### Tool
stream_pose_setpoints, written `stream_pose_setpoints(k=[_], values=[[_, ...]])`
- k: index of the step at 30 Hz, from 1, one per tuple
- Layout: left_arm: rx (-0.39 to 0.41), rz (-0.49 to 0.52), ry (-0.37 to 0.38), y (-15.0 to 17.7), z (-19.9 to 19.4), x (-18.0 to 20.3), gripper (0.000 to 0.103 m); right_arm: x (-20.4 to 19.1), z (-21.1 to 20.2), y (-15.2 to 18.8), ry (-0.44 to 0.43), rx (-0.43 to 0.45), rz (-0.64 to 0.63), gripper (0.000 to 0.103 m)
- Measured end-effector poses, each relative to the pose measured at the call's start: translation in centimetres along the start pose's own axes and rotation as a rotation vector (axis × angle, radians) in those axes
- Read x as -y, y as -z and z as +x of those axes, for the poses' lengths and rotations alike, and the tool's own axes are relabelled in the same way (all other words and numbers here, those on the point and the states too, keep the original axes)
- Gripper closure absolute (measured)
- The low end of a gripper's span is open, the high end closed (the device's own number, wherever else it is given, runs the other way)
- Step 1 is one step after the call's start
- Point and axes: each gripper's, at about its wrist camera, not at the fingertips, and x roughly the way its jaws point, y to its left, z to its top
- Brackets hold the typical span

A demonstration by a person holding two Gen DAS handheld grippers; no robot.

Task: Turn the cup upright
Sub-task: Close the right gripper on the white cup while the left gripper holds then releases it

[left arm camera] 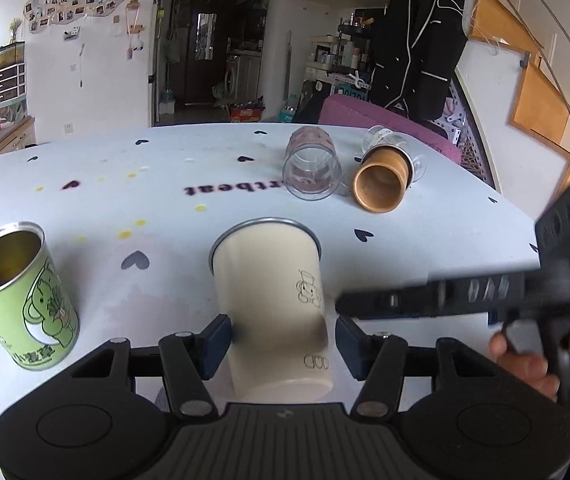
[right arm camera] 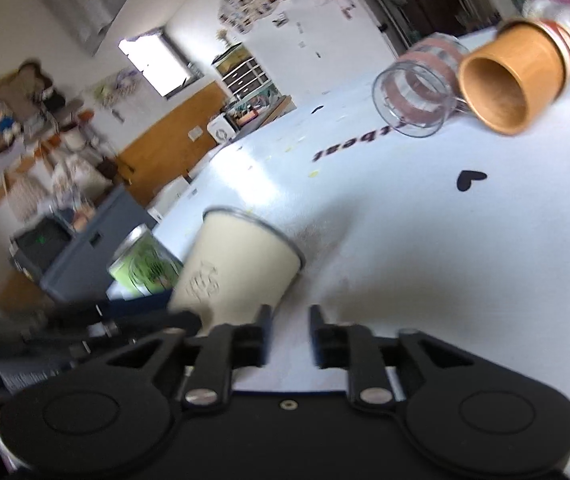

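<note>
A cream metal cup (left arm camera: 273,300) with a small bear drawing lies between the fingers of my left gripper (left arm camera: 281,344), its mouth pointing away from me. The pads sit on both sides of the cup, close to its walls; there is a narrow gap on the right. The cup also shows in the right wrist view (right arm camera: 237,272), tilted, just left of my right gripper (right arm camera: 288,334). The right gripper is empty, its jaws a small way apart. It appears from the side in the left wrist view (left arm camera: 365,306), blurred, right of the cup.
A green printed can (left arm camera: 21,296) stands upright at the left. A clear glass (left arm camera: 312,168) and an orange-brown cup (left arm camera: 383,178) lie on their sides at the far right of the white heart-print tablecloth (left arm camera: 165,208). Another glass (left arm camera: 381,138) lies behind them.
</note>
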Motion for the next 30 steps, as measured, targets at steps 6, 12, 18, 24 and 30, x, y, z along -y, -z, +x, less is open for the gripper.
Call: stream_pose_setpoints(k=[6,12,18,24,30], values=[[-0.001,-0.004,-0.003,0.3,0.1,-0.2,0.045,0.8,1.8,-2.4,-0.092,-0.075,0.197,0.045],[0.0,0.008,-0.001,0.5,0.1,-0.3,0.046,0.6,5.1,-4.5,-0.137,-0.143,0.291,0.032],[0.008,0.003,0.003,1.0,-0.1,-0.5,0.047,0.1,7.7,-4.8,-0.127,-0.214,0.274,0.025],[0.045,-0.012,0.028,1.7,-0.5,-0.9,0.046,-1.6,7.3,-4.8,-0.107,-0.183,0.153,0.026],[0.09,-0.031,0.03,3.2,-0.2,-1.3,0.046,-7.0,4.2,-3.9,-0.024,-0.027,-0.225,0.026]])
